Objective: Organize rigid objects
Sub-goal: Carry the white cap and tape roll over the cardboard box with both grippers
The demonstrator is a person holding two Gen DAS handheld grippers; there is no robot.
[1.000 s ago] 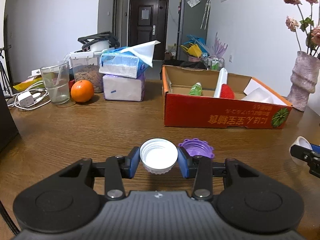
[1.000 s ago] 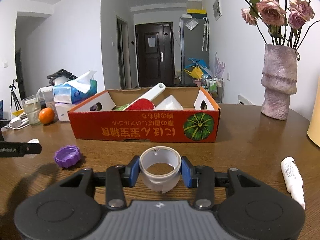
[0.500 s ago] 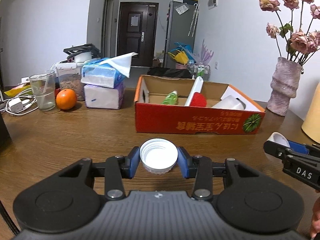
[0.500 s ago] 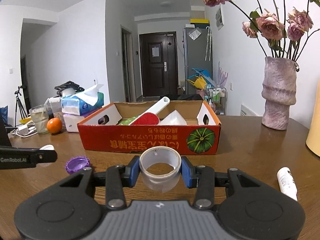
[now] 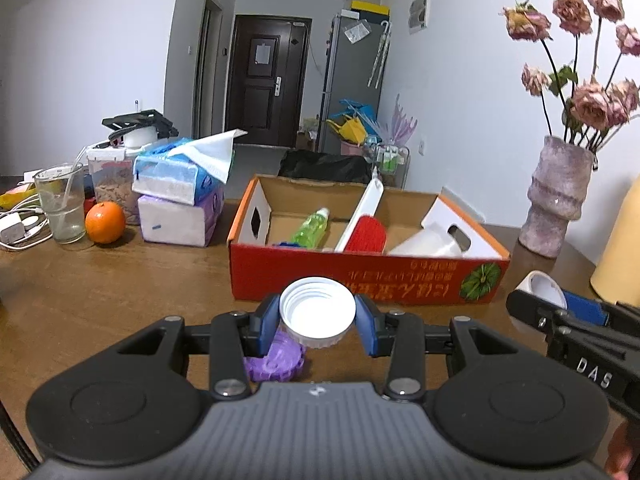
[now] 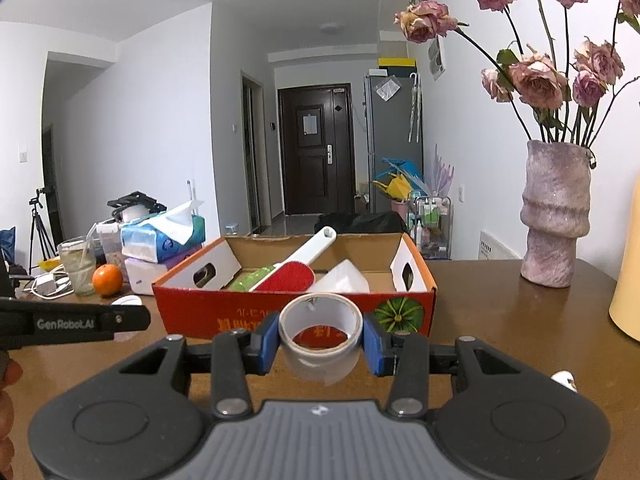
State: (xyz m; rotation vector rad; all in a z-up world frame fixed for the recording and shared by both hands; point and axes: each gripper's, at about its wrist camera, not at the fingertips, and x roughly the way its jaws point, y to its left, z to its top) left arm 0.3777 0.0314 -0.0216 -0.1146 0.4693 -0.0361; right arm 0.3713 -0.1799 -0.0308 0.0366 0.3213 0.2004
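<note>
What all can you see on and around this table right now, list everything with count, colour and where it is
cardboard box: one, red outside, centre of the table
green bottle: one, lying in the box
brush: one, white handle, red head, in the box
purple cap: one, on the table under the left hand-held gripper
tissue packs: two, blue on white, stacked left of the box
orange: one, beside the glass
glass: one, clear, with a straw, far left
vase: one, mauve, holding dried roses, right of the box
white tube: one, table's right edge, mostly hidden
left hand-held gripper: shut on a white cap
right hand-held gripper: shut on a clear tape roll
</note>
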